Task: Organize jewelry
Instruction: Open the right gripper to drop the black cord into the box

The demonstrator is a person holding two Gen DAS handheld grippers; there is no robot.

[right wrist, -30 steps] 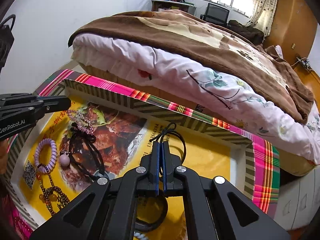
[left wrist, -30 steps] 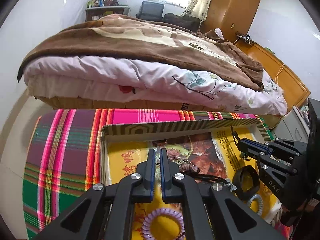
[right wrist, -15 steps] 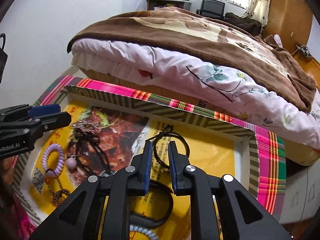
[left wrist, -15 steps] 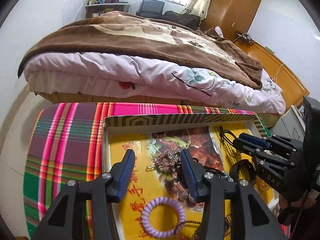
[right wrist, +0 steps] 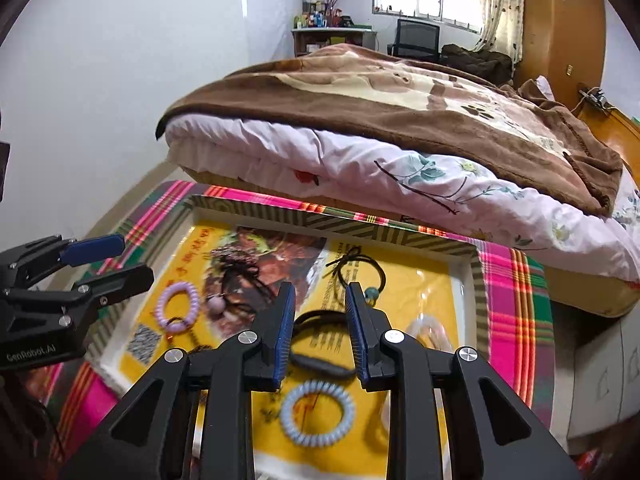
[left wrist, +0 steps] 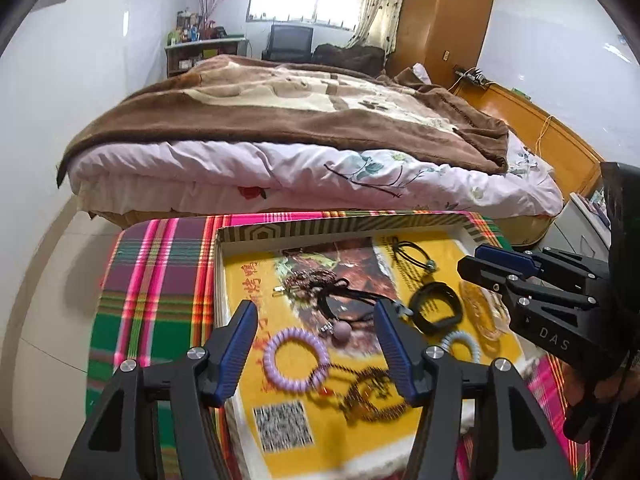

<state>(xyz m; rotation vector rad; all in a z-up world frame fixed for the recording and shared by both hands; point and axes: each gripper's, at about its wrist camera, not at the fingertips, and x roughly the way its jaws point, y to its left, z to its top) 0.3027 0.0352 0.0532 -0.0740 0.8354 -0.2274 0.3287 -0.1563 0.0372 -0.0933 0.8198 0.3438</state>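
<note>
A shallow box tray (left wrist: 320, 226) (right wrist: 320, 218) lined with a yellow printed sheet holds the jewelry. In it lie a purple coil bracelet (left wrist: 296, 356) (right wrist: 177, 305), a light blue coil bracelet (right wrist: 317, 412) (left wrist: 460, 344), a black band (left wrist: 436, 307) (right wrist: 320, 354), a black cord hair tie (left wrist: 412, 254) (right wrist: 360, 276), a beaded cord necklace (left wrist: 320, 292) and a brown bead chain (left wrist: 372, 396). My left gripper (left wrist: 314, 330) is open above the purple bracelet. My right gripper (right wrist: 320, 312) is open above the black band. Both are empty.
The tray sits on a plaid cloth (left wrist: 152, 280) (right wrist: 516, 280) over a small table. A bed with a brown blanket (left wrist: 300, 112) (right wrist: 400, 100) stands right behind it. A white cabinet (right wrist: 596, 368) is at the right.
Both grippers have opened, from shut to wide apart, and pulled up and back from the tray. The black hair tie, once between the right fingers, now lies free in the tray.
</note>
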